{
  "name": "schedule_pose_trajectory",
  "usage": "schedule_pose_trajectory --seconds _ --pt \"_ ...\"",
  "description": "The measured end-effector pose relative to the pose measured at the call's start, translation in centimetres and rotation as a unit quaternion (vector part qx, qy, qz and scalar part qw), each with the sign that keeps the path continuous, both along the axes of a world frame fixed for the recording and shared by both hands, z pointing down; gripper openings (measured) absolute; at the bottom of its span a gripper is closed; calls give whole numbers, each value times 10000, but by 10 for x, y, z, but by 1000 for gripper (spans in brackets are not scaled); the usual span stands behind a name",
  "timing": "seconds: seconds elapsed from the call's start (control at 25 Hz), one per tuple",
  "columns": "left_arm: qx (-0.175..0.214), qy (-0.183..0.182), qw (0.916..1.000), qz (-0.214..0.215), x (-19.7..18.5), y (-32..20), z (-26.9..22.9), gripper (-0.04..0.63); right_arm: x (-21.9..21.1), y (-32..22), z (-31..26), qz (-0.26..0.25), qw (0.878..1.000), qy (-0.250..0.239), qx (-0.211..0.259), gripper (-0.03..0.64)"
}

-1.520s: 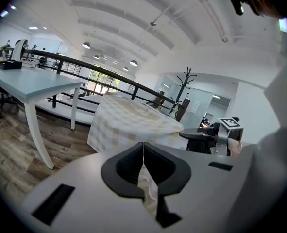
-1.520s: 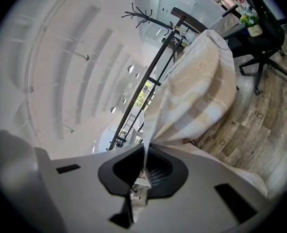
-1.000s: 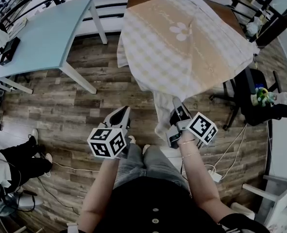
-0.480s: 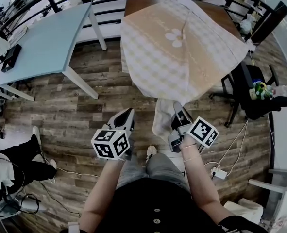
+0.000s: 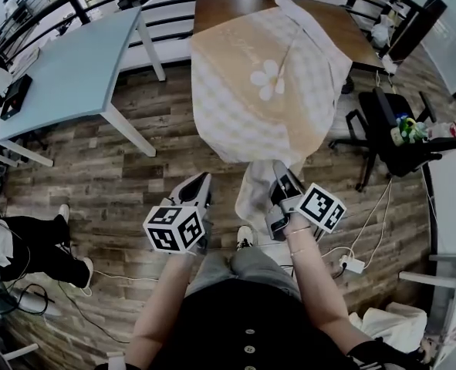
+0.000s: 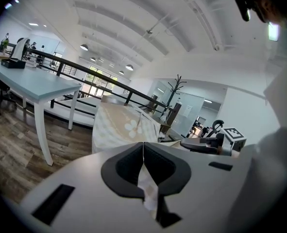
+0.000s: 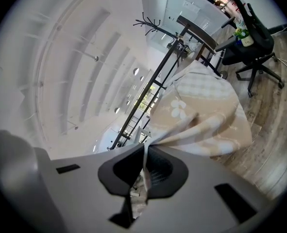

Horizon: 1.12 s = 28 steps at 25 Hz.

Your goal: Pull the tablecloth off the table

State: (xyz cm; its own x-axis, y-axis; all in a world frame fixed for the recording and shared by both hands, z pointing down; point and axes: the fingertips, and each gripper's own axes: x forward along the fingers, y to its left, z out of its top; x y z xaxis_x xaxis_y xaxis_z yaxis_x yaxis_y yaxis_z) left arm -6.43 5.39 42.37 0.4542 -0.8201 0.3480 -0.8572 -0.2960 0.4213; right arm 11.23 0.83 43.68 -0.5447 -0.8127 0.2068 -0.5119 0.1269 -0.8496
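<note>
POSE: both forearms low before the torso, pointing forward | left tongs [image 5: 200, 179] closed, apart from cloth | right tongs [image 5: 278, 169] clamped on tablecloth [image 5: 266, 91] corner | tablecloth hangs off brown bench [image 5: 220, 10] | COUNT: tongs 2, tablecloth 1, benches 2 incl. blue bench [image 5: 73, 60]

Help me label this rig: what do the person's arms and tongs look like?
The left tongs and right tongs are pale grey shells with black pads, each carrying a white cube of black square markers. The forearms wear no sleeves; thin bracelets circle the right wrist.
</note>
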Motion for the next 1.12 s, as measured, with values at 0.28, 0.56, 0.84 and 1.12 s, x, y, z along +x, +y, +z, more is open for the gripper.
schedule_pose_trajectory --seconds 0.28,0.56,0.84,1.12 --pt "49 5 10000 73 -11 22 -2 15 -7 33 15 57 9998 87 -179 29" --pt "-1 3 9998 184 -15 52 2 15 -13 76 45 92 9977 198 -639 29" --pt "-40 19 9996 263 -13 69 6 15 -13 109 68 51 9943 211 -1039 29" --pt "17 85 9993 357 -8 72 2 15 -17 118 64 -22 9948 271 -982 29"
